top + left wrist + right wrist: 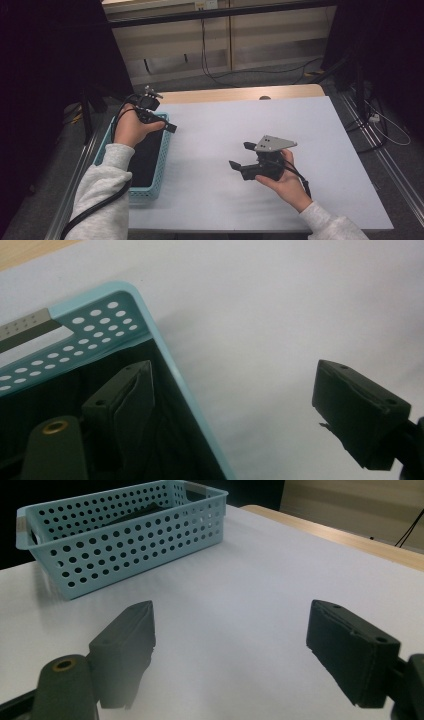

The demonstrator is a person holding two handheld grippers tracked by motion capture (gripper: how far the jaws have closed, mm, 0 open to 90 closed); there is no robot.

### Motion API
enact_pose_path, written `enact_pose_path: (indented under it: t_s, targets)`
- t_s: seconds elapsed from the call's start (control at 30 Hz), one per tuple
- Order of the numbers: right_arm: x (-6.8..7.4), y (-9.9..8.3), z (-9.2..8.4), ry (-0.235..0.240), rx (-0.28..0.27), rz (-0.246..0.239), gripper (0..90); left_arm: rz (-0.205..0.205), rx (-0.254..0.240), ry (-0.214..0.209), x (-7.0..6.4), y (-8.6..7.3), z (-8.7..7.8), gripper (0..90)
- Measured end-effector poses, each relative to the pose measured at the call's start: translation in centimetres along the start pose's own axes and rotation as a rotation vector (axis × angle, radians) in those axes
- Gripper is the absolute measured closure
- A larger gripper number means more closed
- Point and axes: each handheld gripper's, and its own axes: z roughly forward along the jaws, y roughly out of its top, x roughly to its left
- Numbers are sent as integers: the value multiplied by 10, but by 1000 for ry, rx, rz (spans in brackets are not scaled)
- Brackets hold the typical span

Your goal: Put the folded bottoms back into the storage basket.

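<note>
Pale blue perforated basket sits at the white table's left edge, something dark lying inside, too dim to identify. Left gripper hangs over the basket's near corner, jaws wide, one above the dark contents, one outside the wall; nothing gripped. Probably a reach into the basket; next it must shift fully inside and descend. Right gripper rests mid-table, jaws wide, empty.

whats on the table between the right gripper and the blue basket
Nothing: in the high view the stretch of white table between the right gripper and the blue basket is bare, and the right gripper view shows the same.
</note>
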Motion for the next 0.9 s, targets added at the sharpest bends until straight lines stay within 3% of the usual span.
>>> enact_pose_path:
  t_s: [0.43,0.9]
  targets:
    - [-4,-3,-6,-11,1,4,189,31,-14,-22,-14,2,5,167]
    - [-10,-9,-16,-30,6,15,189,68,-40,-81,-31,-3,16,164]
